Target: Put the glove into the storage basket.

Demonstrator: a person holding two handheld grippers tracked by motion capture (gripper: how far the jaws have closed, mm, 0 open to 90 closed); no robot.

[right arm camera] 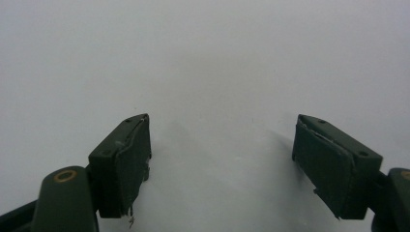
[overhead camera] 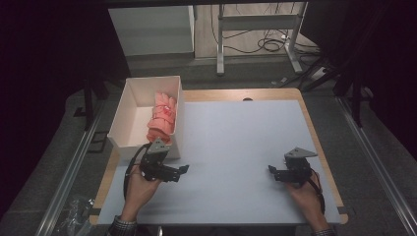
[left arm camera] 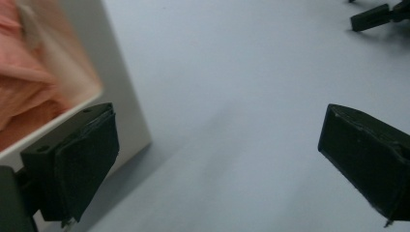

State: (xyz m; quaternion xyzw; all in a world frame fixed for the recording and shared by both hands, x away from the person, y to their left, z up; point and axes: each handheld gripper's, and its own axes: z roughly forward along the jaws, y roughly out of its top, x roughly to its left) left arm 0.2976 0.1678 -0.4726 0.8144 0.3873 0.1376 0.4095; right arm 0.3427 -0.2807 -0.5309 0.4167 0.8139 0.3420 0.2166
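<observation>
Risk: left gripper (overhead camera: 184,168) hangs just beside the near corner of the white box (overhead camera: 125,110); a careless swing could clip the wall and shove it toward the table's left edge.
Cloth: pink cloth (overhead camera: 162,118) lies bundled inside the box, against its right wall.
Left fingers: spread wide, nothing between them.
Right gripper (overhead camera: 271,168): also wide apart, empty, low over the grey mat (overhead camera: 236,137).
Room: open mat between the grippers, plenty to move.
Edges: right hand (overhead camera: 306,192) sits near the mat's front right corner.

The pink cloth (left arm camera: 29,82) is blurred and cut off by the left gripper view's edge.
</observation>
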